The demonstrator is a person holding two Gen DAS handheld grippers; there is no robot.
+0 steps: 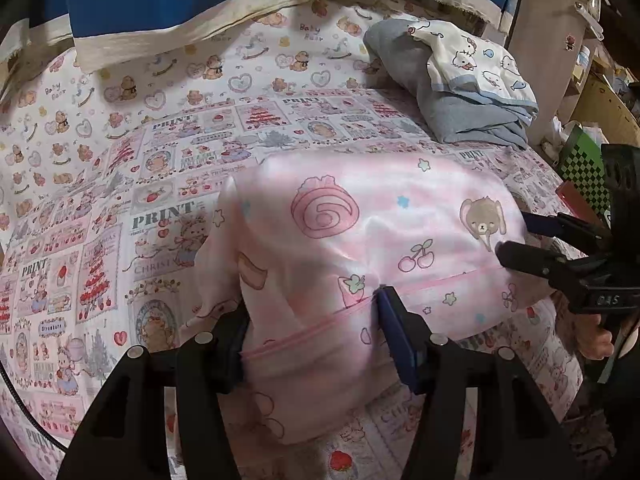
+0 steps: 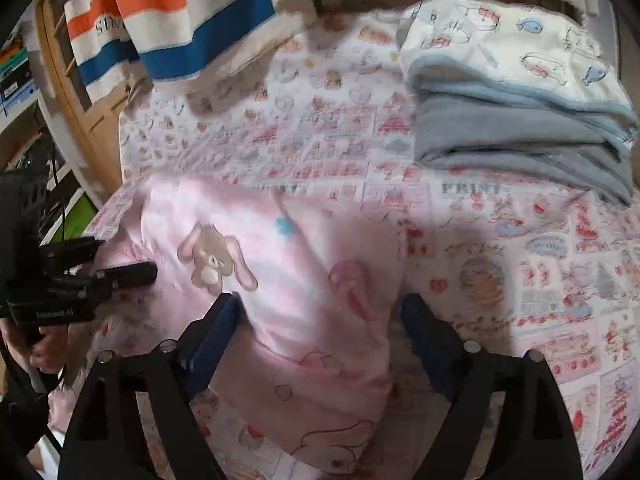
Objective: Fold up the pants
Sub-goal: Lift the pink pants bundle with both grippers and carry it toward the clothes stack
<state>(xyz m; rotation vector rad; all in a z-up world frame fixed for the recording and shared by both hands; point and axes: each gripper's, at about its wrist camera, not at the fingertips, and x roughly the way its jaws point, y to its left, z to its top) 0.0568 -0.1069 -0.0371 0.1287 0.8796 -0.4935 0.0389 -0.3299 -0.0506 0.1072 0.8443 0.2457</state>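
Note:
The pink cartoon-print pants [image 1: 360, 220] [image 2: 288, 280] lie folded into a compact bundle on the printed bedsheet [image 1: 120, 200]. In the left wrist view my left gripper [image 1: 312, 304] stands open over the bundle's near edge; the fabric lies flat between its fingers and spreads past both. At the bundle's right end is my right gripper [image 1: 512, 234]. Its own view shows the right gripper [image 2: 320, 320] wide open, straddling the pants with fabric between the fingers but not pinched. My left gripper [image 2: 128, 258] reaches in from the left, by the bunny print.
A stack of folded clothes [image 1: 452, 88] [image 2: 520, 128], grey under white cartoon print, sits at the back right of the bed. Striped cloth [image 1: 180, 4] [image 2: 180, 32] hangs along the far edge. Shelves [image 1: 560, 40] stand past the bed's right side. A hand [image 2: 44, 344] holds the left gripper's handle.

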